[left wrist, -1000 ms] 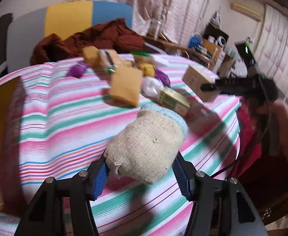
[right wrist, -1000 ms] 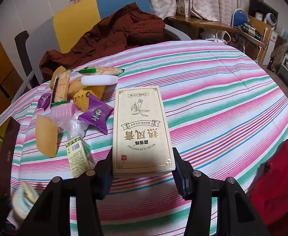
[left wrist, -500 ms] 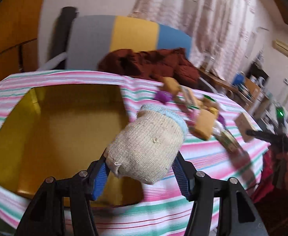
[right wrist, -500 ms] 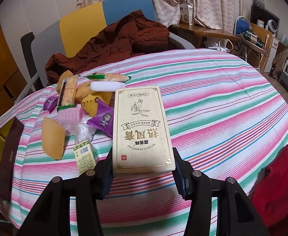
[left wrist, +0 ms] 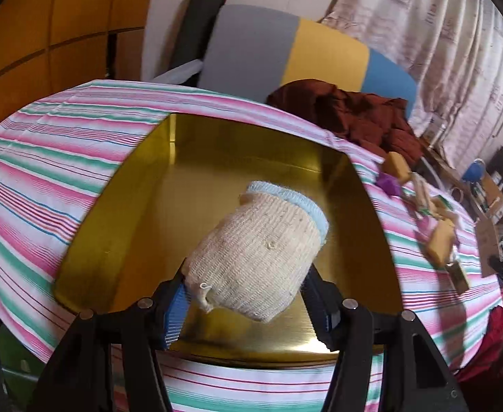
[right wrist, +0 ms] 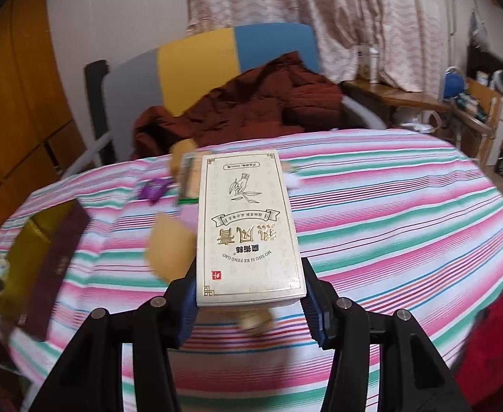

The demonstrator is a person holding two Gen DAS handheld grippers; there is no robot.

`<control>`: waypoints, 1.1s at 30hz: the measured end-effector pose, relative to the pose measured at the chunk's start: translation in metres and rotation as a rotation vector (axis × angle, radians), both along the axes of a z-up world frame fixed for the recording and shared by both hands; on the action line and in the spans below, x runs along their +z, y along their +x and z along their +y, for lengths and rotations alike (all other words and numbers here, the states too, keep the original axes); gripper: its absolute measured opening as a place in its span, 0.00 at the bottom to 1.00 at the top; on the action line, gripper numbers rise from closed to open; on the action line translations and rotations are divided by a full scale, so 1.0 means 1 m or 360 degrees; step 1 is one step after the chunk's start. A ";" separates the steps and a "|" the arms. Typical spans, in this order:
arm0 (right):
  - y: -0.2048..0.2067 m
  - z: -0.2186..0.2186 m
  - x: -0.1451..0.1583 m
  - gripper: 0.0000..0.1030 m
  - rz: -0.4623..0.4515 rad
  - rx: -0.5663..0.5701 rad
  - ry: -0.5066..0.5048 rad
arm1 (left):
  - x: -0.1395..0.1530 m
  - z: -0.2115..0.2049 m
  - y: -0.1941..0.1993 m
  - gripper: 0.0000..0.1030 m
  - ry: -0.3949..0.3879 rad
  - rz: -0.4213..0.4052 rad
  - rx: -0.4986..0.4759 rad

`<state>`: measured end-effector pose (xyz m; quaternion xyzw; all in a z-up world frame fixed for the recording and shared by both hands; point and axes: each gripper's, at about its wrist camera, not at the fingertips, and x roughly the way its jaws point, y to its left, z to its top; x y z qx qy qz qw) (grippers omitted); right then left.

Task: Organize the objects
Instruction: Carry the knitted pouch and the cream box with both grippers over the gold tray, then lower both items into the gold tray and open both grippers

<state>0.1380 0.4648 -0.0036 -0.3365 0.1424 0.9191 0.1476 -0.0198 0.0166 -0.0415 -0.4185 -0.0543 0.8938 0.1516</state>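
My left gripper (left wrist: 248,304) is shut on a cream knitted sock with a pale blue cuff (left wrist: 261,250) and holds it above the open gold tin box (left wrist: 169,206) on the striped table. My right gripper (right wrist: 249,304) is shut on a cream flat box with gold Chinese lettering (right wrist: 246,230), held above the table. The gold tin also shows at the left in the right wrist view (right wrist: 28,243), with a dark maroon side (right wrist: 59,261).
A pile of snacks lies on the striped tablecloth: purple packets (right wrist: 153,189), tan pouches (right wrist: 170,249), small boxes (left wrist: 440,240). A chair with a brown jacket (right wrist: 251,110) stands behind the table. A red cloth (right wrist: 492,336) sits at the right edge.
My left gripper has swung left from the snack pile to above the gold tin, the sock still in it. My right gripper with the box has lifted and the view has tilted up.
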 end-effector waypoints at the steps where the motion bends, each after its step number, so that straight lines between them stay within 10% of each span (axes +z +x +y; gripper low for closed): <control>1: -0.001 -0.009 0.001 0.51 0.0014 0.0028 -0.0016 | -0.001 -0.005 -0.003 0.59 -0.0024 -0.0005 0.0016; 19: -0.044 -0.192 0.011 0.51 0.0053 0.0550 -0.0137 | -0.032 -0.029 -0.036 0.63 -0.0343 -0.0193 0.0225; 33: -0.094 -0.285 -0.014 0.51 -0.0105 0.0787 -0.0149 | 0.024 -0.088 -0.017 0.68 0.0040 -0.0019 0.0576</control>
